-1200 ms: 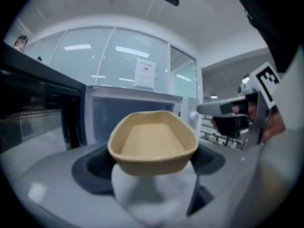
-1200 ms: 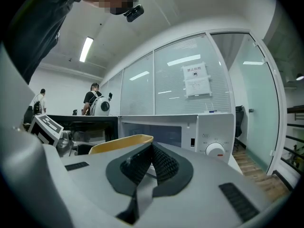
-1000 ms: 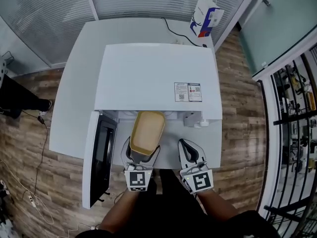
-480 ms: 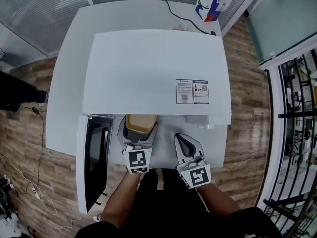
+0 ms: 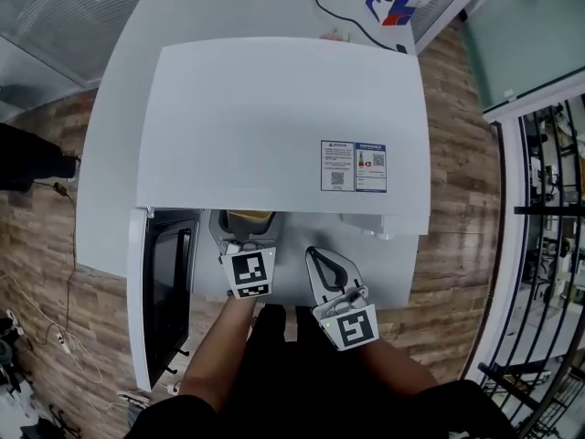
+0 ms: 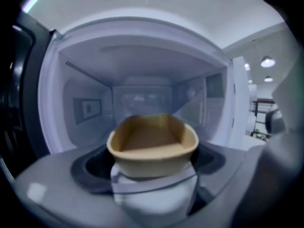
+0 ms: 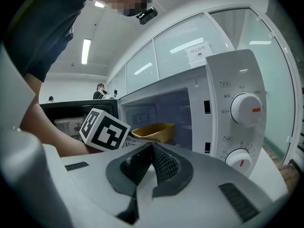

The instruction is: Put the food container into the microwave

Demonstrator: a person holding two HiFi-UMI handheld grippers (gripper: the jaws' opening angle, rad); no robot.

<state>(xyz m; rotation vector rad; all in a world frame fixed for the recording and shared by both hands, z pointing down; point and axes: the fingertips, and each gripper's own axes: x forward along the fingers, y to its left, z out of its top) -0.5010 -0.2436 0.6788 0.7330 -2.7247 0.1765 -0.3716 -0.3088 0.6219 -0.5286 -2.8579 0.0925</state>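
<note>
Forward it has gone since a second ago: the microwave now covers most of the food container, which then showed in front of it. Its door hangs open at the microwave's left. The container's long axis runs straight into the cavity, away from the left gripper, which clamps its near end. The right gripper, jaws together and empty, waits before the microwave's dials.

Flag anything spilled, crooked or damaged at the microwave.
Nothing stands out. The left tongs hold the food container upright at the mouth of the open microwave, its door swung wide to the left, with no spill showing. The right tongs are shut and empty.
</note>
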